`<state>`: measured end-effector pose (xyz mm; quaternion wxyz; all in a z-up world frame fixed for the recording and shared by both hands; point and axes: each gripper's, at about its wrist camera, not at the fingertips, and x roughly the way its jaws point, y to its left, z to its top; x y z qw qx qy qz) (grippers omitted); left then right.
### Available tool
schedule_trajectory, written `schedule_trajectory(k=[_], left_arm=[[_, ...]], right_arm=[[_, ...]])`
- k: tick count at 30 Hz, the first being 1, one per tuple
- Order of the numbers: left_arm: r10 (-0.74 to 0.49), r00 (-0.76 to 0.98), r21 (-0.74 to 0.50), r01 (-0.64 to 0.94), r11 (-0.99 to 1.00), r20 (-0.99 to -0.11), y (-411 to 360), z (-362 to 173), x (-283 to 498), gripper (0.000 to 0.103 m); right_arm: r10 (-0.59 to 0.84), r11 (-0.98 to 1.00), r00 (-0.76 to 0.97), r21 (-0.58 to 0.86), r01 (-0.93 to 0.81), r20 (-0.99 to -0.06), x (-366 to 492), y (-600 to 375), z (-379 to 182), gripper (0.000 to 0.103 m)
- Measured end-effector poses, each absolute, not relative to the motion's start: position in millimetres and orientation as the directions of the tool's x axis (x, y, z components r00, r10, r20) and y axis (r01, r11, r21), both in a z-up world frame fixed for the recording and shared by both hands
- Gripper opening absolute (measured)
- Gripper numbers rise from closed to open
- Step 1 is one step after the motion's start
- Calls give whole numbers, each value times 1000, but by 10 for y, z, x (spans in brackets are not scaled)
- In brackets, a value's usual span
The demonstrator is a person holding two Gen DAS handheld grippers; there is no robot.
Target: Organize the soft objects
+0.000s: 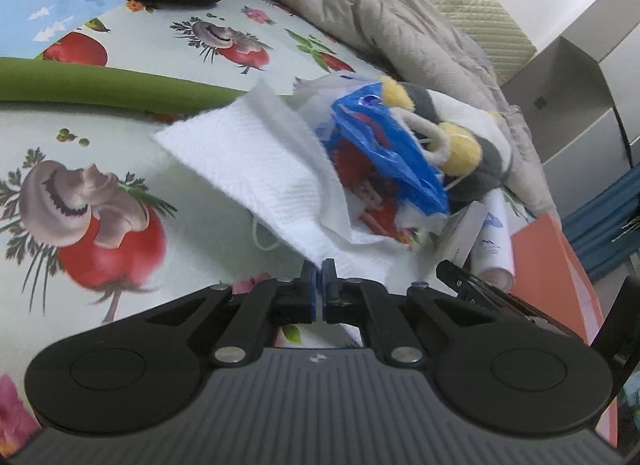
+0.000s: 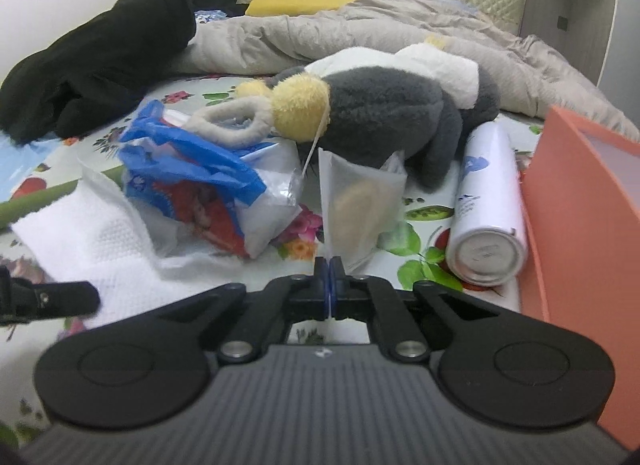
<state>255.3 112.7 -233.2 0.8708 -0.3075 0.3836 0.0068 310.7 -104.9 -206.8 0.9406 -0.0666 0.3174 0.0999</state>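
Two pairs of tongs at work on the bed point(image 2: 188, 85), both closed down to almost no gap. Left tongs point(image 1: 319, 271) pinched on the near corner of a white paper towel point(image 1: 248, 169); right tongs point(image 2: 330, 268) clamped on the lower edge of a small translucent pouch point(image 2: 360, 201) with something pale yellow inside.

Key relation: towel spreading forward and leftward from the left tongs, long side slanting from near-right to far-left, far edge curled up against a blue-and-red plastic bag point(image 1: 384, 153). Pouch standing nearly upright straight ahead of the right tongs, leaning toward a grey-and-yellow plush toy point(image 2: 384, 105) behind it. Left tongs nearer the towel, right tongs nearer the pouch; tips of the two pairs close together, with the bag between towel and pouch.

Towel: thin, embossed, limp, lifted at the pinched corner and partly tucked under the bag, so likely to drag the bag if pulled hard. Pouch: light, crinkly, easily tipped.

White spray can point(image 2: 486, 201) lying beside an orange box point(image 2: 580, 205) on the right, just clear of the pouch.
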Motion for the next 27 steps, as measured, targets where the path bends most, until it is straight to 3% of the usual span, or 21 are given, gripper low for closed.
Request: schedule_trajectory(k=[15, 27], left_arm=[[-291, 684, -559, -205, 804, -669, 1025, -2081, 1796, 2], [-306, 621, -498, -158, 853, -722, 906, -1991, 1332, 2]], right_arm=[[109, 951, 792, -168, -259, -600, 2173, -1201, -1774, 3], [77, 912, 755, -260, -317, -651, 1351, -1272, -1730, 3]])
